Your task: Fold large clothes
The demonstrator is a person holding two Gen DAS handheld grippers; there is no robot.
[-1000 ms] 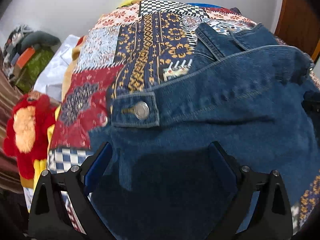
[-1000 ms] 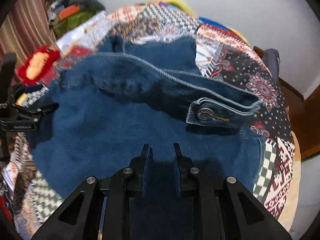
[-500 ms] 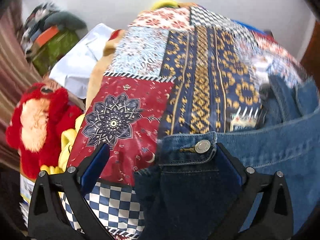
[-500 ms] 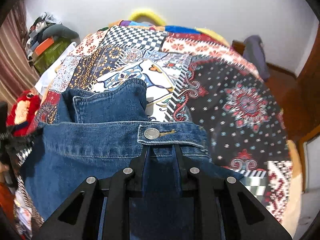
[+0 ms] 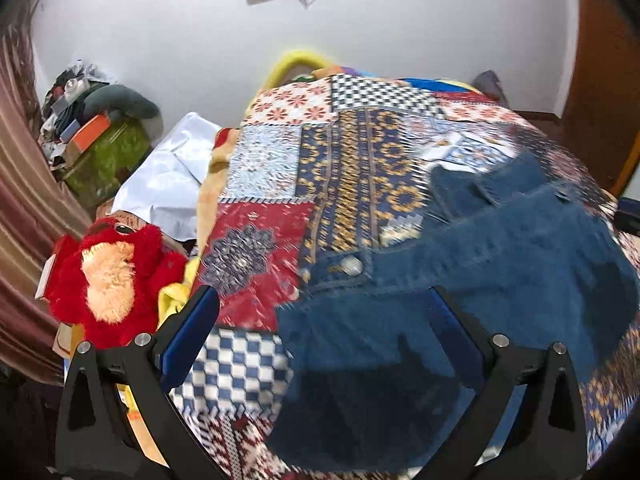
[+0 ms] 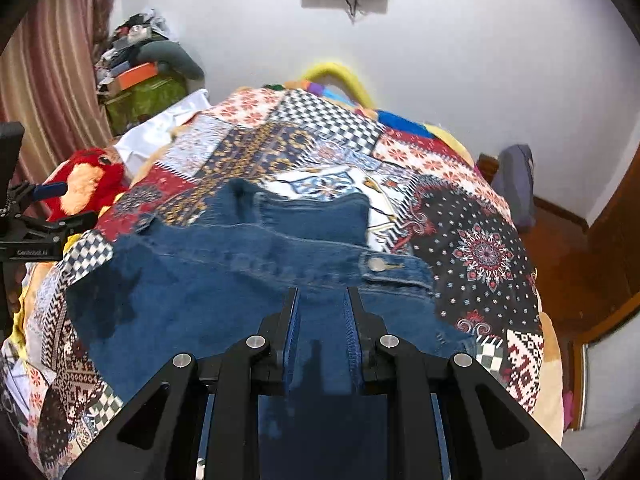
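Observation:
A blue denim jacket (image 6: pixel 248 280) lies folded on the patchwork quilt, and it also shows in the left wrist view (image 5: pixel 480 280). A metal button (image 6: pixel 376 264) sits on its right waistband tab; another button (image 5: pixel 352 266) shows on the left tab. My left gripper (image 5: pixel 324 300) is open and empty, raised over the jacket's left edge. It also shows at the left edge of the right wrist view (image 6: pixel 44 216). My right gripper (image 6: pixel 322 300) has its jaws slightly apart, with denim lying between and under them, just behind the right button. I cannot tell whether it grips the cloth.
The patchwork quilt (image 5: pixel 272 160) covers the bed. A red plush toy (image 5: pixel 104 276) and a white sheet (image 5: pixel 168 176) lie at the left edge. Cluttered boxes (image 5: pixel 96 136) stand by the curtain. A wooden door (image 6: pixel 612 216) and floor are at the right.
Both grippers have pulled back and tilted up, so the wall and more of the bed show. The left gripper stays open. The jacket lies flatter, with its waistband further from the cameras.

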